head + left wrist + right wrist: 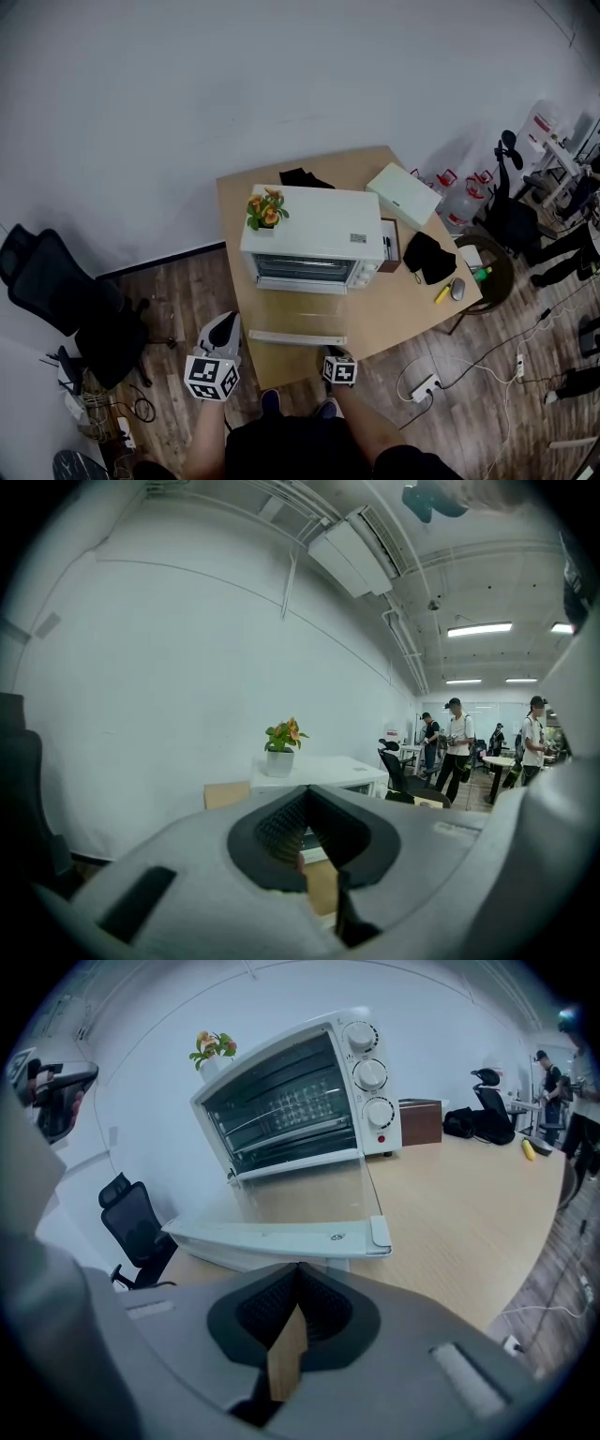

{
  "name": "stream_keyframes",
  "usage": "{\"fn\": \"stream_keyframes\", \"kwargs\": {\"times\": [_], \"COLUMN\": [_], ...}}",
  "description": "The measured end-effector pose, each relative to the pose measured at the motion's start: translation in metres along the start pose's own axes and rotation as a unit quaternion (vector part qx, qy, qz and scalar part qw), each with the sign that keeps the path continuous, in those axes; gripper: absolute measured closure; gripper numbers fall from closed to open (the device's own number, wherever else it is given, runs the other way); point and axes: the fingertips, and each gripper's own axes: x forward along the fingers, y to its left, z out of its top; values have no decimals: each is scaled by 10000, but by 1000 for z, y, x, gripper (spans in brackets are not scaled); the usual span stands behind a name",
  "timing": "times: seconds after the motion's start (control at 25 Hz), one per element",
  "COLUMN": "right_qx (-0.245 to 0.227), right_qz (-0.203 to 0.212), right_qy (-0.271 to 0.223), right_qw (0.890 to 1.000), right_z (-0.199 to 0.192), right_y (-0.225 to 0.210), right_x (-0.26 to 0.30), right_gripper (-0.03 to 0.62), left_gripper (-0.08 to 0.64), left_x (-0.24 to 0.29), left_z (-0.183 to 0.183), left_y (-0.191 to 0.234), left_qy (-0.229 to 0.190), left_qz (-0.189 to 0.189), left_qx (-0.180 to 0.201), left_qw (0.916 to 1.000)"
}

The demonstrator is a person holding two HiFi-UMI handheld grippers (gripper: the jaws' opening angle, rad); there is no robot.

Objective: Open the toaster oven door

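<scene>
The toaster oven (314, 234) is located at the middle of the wooden table (403, 300), with a potted plant (265, 208) standing on its top at the left corner. The oven door (297, 323) is folded fully down and is held level in front of the open cavity. Its white handle bar (281, 1238) is positioned near the table's front edge.

The right gripper (298, 1274) is held just in front of the right end of the handle bar. Its jaws are brought together at the tips, and nothing is gripped between them.

The left gripper (305, 794) is held off the table's front left corner, apart from the oven. Its jaws are likewise closed at the tips and are empty. A black office chair (56, 281) is seen on the floor at the left.
</scene>
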Motion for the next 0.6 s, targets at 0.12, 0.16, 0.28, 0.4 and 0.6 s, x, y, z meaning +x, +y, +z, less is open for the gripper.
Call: {"fn": "stream_keyframes", "kwargs": {"times": [0.12,0.16,0.28,0.4,0.6], "right_qx": [57,70,102,122,188], "right_qz": [-42,-47,52,117,149], "right_qy": [26,11,-24,-20,-15], "right_qw": [10000,10000,9999,9999,9997], "right_z": [-3,-3,-2,-2,-3], "right_y": [-3,-3,-1,-1,-1], "right_x": [2,2,2,3,2], "right_gripper": [580,580,580,580,580], "left_gripper": [561,561,561,561,561], "left_x": [-3,-4,-6,-5,-5], "left_z": [0,-1,-6,-12,-11], "left_y": [0,1,4,4,1], "left_qy": [-7,5,48,106,62], "left_qz": [19,34,87,91,62], "left_qx": [-12,-14,-42,-45,-239], "left_qw": [10000,10000,9999,9999,9997]}}
